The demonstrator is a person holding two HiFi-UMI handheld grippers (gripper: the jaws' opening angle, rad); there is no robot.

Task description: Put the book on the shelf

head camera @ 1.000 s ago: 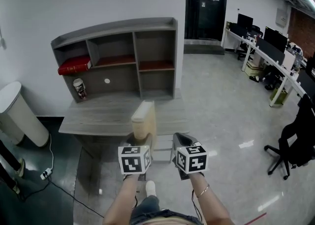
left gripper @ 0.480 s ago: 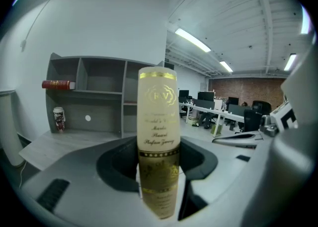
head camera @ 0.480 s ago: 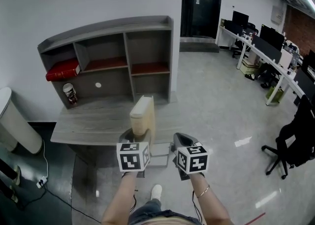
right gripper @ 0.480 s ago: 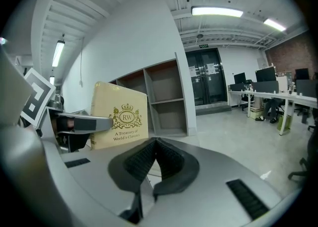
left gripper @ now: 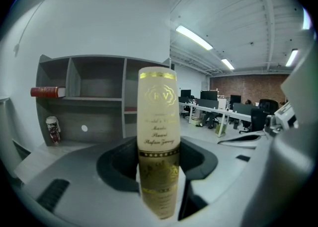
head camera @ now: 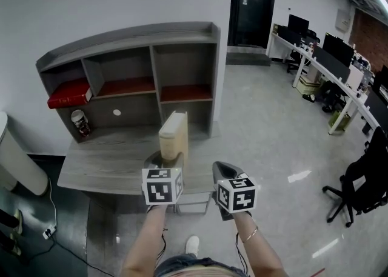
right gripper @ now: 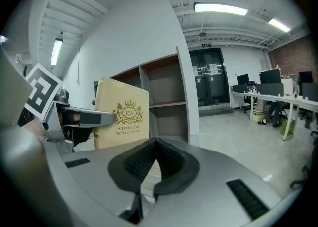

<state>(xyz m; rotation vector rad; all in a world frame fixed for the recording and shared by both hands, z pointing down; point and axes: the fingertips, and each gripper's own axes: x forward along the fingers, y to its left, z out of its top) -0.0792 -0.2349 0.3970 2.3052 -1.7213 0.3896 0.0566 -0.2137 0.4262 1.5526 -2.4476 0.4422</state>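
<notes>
The left gripper (head camera: 163, 162) holds the cream book (head camera: 173, 138) upright, its fingers (left gripper: 119, 166) pressed on the lower covers. The book hangs over the front edge of the grey surface (head camera: 103, 163), apart from the shelf (head camera: 151, 32) along the surface's back edge. The right gripper (head camera: 222, 170) is just beside it, fingers together on nothing. A red book (head camera: 68, 95) lies in the shelf's upper left compartment, and a can (head camera: 79, 123) stands on the surface below it.

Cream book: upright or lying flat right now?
Upright: the book stands spine-vertical, clamped in the left tool, not yet on the shelf.
</notes>
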